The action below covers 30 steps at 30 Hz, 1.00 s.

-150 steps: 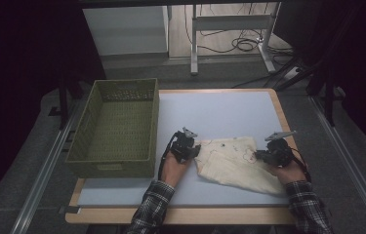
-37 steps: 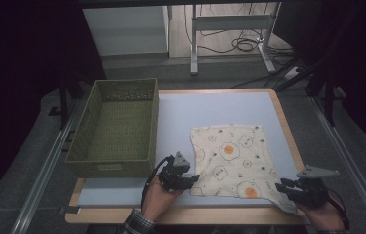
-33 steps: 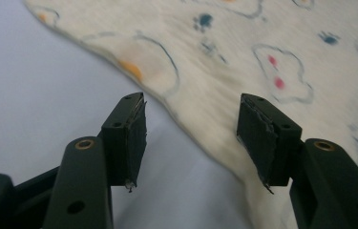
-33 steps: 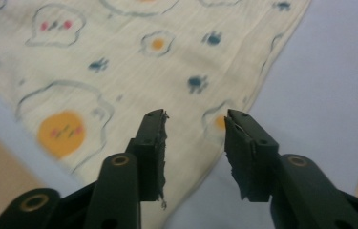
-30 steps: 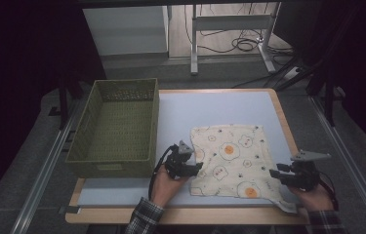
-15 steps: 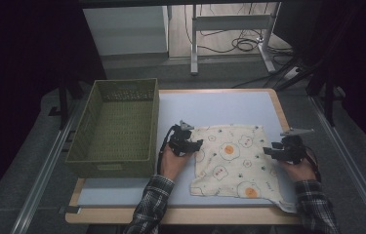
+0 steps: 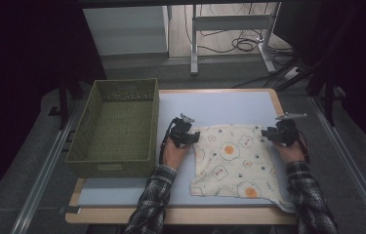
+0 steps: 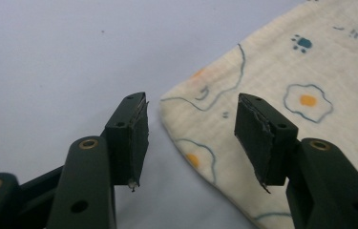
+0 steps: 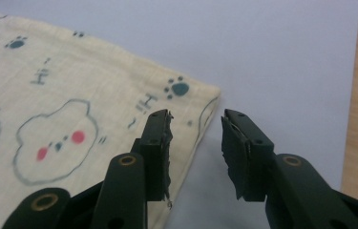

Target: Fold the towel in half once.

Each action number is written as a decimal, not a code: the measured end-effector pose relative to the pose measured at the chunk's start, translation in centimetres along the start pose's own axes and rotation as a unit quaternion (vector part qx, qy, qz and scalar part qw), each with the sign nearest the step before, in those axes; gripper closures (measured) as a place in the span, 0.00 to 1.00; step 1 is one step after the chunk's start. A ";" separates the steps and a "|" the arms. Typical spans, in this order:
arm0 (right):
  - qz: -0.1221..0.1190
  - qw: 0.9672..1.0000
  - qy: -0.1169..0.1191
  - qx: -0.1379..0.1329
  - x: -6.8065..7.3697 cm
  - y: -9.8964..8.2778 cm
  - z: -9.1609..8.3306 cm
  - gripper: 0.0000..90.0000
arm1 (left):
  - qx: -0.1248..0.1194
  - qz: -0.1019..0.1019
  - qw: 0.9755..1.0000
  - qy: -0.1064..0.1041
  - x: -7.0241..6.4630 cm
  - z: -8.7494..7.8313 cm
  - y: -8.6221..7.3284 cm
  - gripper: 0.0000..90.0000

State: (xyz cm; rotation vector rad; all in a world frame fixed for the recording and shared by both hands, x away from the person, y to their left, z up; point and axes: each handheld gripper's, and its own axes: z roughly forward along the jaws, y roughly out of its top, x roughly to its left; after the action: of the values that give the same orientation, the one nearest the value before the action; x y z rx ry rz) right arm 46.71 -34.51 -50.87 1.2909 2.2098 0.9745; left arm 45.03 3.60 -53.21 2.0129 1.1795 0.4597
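Cloth [image 7: 236,161] with fried-egg print lies flat on right half of blue table [image 7: 219,105], near corner hanging over table edge. Left gripper [image 8: 191,136] at cloth's far-left corner, jaws spread astride corner. Right gripper [image 9: 195,143] at far-right corner, jaws apart, straddling cloth edge. Green basket [image 7: 114,124] on table's left side, apart from cloth.
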 end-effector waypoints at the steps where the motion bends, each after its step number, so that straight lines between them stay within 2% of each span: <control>1: 0.000 1.000 -0.001 -0.001 -0.1 0.2 0.3 0.70 | -0.003 -0.006 1.000 0.000 0.1 0.1 0.0 0.51; 3: -0.001 1.000 -0.001 -0.002 -0.2 0.5 0.9 0.70 | 0.000 -0.005 1.000 0.005 0.4 0.3 0.1 0.51; 5: -0.007 1.000 -0.002 -0.001 -0.2 0.8 1.5 0.70 | -0.003 -0.013 1.000 0.005 0.5 0.5 0.2 0.51; 7: -0.013 1.000 -0.006 0.006 -0.2 1.1 2.0 0.69 | 0.002 -0.008 1.000 0.014 0.6 0.7 0.2 0.51; 9: -0.020 1.000 -0.011 0.013 -0.1 1.3 2.5 0.69 | 0.007 -0.005 1.000 0.012 0.7 1.1 0.1 0.51; 11: -0.014 1.000 -0.008 0.016 -0.2 1.6 2.8 0.71 | 0.006 -0.012 1.000 0.008 0.8 1.2 0.2 0.52; 12: -0.011 1.000 -0.004 0.021 -0.2 1.7 2.8 0.77 | 0.005 -0.011 1.000 0.004 0.8 1.2 0.2 0.56; 14: -0.009 0.999 0.004 0.032 0.1 1.9 2.7 0.93 | 0.004 -0.011 1.000 0.001 0.8 1.2 0.2 0.69; 15: -0.010 0.999 0.006 0.039 0.3 2.0 2.7 0.97 | 0.004 -0.023 1.000 -0.003 0.9 1.2 0.2 0.76; 17: -0.014 0.999 -0.001 0.047 0.5 2.2 2.6 0.98 | 0.008 -0.030 0.999 -0.023 1.2 1.1 0.3 0.93; 18: -0.011 0.999 -0.002 0.051 0.6 2.2 2.6 0.98 | 0.010 -0.025 0.999 -0.021 1.2 1.0 0.4 0.96; 19: -0.009 0.999 -0.004 0.052 0.6 2.3 2.5 0.98 | 0.010 -0.014 1.000 -0.009 1.0 1.0 0.4 0.97; 22: -0.005 0.999 -0.006 0.042 0.5 2.9 2.1 0.98 | -0.005 0.002 1.000 0.026 1.2 0.8 1.1 0.98; 24: -0.007 1.000 -0.007 0.027 0.6 3.6 1.5 0.99 | -0.025 -0.003 0.999 0.035 1.6 0.2 2.1 0.98; 26: -0.006 1.000 -0.004 0.009 0.7 4.5 0.7 0.98 | -0.043 -0.015 0.999 0.029 1.8 -0.6 3.2 0.98; 27: -0.004 1.000 -0.002 0.003 0.8 4.9 0.3 0.98 | -0.045 -0.013 0.999 0.026 1.8 -0.9 3.6 0.98; 30: -0.015 1.000 0.006 0.003 1.3 5.1 -0.6 0.98 | -0.051 0.009 0.998 0.020 0.8 -1.8 3.9 0.97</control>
State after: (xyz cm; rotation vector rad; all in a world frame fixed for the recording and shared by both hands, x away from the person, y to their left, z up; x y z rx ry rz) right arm 48.72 -31.94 -46.76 1.2543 2.2366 0.9665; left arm 46.60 3.93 -49.18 1.9369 1.1394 0.5601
